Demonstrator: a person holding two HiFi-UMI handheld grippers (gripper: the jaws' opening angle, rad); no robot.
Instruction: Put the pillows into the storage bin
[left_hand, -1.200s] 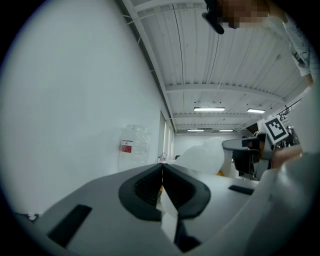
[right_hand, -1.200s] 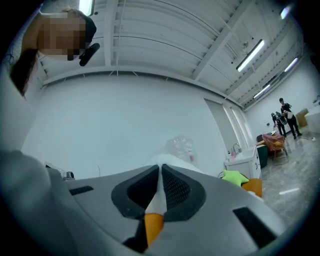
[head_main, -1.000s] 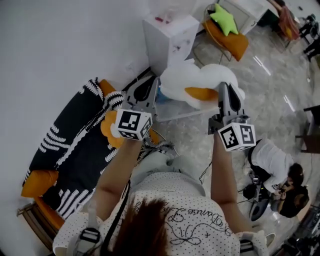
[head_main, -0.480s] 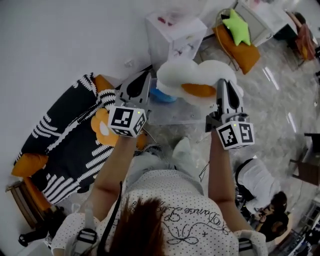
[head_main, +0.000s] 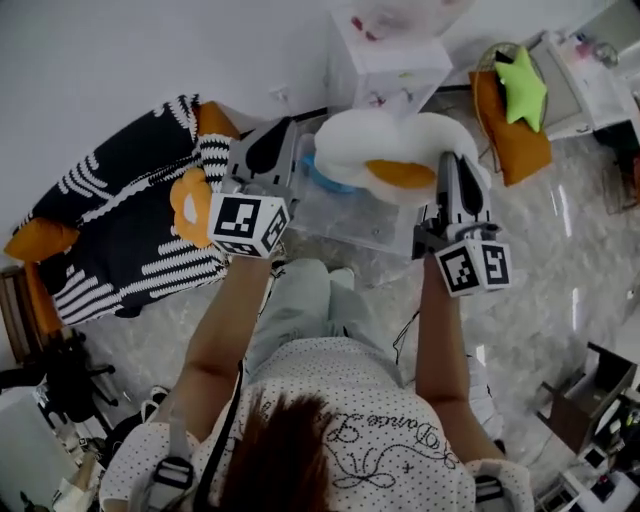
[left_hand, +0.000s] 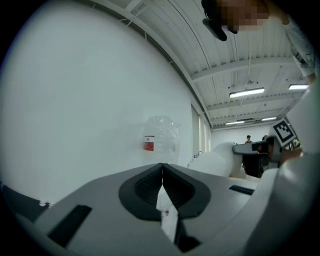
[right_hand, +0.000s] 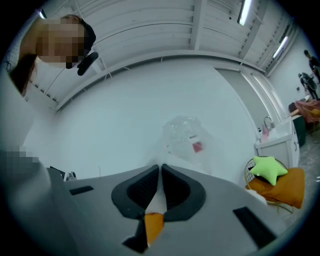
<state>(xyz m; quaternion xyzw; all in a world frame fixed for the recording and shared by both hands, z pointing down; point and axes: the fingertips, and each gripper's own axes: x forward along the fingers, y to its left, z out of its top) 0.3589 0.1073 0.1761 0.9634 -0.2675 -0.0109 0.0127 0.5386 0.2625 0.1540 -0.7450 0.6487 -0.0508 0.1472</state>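
A white plush pillow (head_main: 395, 145) with an orange patch (head_main: 400, 175) hangs between my two grippers, above a clear plastic storage bin (head_main: 350, 220) on the floor. My left gripper (head_main: 290, 130) is shut on the pillow's left end; in the left gripper view a fold of white fabric (left_hand: 167, 212) is pinched in the closed left gripper (left_hand: 161, 172), and the pillow's bulk (left_hand: 215, 160) shows to the right. My right gripper (head_main: 452, 165) is shut on the right end; in the right gripper view white and orange fabric (right_hand: 152, 225) sits in the closed right gripper (right_hand: 160, 175).
A white cabinet (head_main: 385, 60) stands behind the bin against the wall. A green star pillow (head_main: 522, 85) lies on an orange chair (head_main: 510, 145) at the right. A black-and-white throw (head_main: 120, 230) with an orange flower cushion (head_main: 190, 210) covers a seat at the left.
Both grippers have swung across with the pillow held between them. The bin, earlier behind and beside the pillow, now lies under it, and the sofa has slid to the left.
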